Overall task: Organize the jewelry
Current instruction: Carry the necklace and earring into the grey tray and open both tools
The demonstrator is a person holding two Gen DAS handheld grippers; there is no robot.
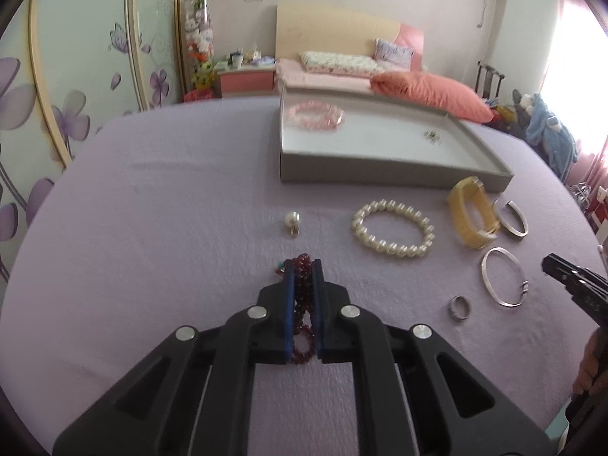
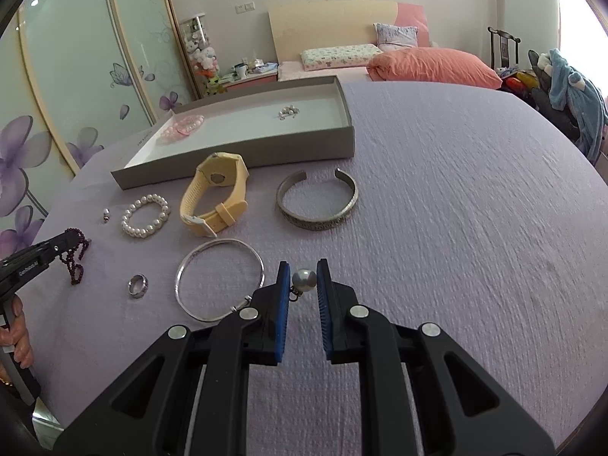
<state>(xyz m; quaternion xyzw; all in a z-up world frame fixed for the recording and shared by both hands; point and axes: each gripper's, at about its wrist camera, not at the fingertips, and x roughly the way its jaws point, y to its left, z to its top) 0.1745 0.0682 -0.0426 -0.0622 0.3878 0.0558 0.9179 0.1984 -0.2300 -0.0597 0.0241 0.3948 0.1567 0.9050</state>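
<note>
Lilac-clothed table (image 2: 456, 190), grey tray (image 2: 235, 152), pearl bracelet (image 2: 145, 216), yellow watch (image 2: 212, 197)

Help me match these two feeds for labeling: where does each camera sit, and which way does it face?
Left wrist: rides the left gripper, shut on the dark red bead bracelet, facing the gray tray and bed; right gripper at the edge.
Right wrist: rides the right gripper, its pads either side of a pearl earring, facing the tray; left gripper at left.
Shared: tray, pearl bracelet, yellow watch.

Dark red beads (image 1: 303, 296), yellow watch (image 2: 212, 199), lilac cloth (image 2: 456, 209), grey tray (image 2: 243, 152).
</note>
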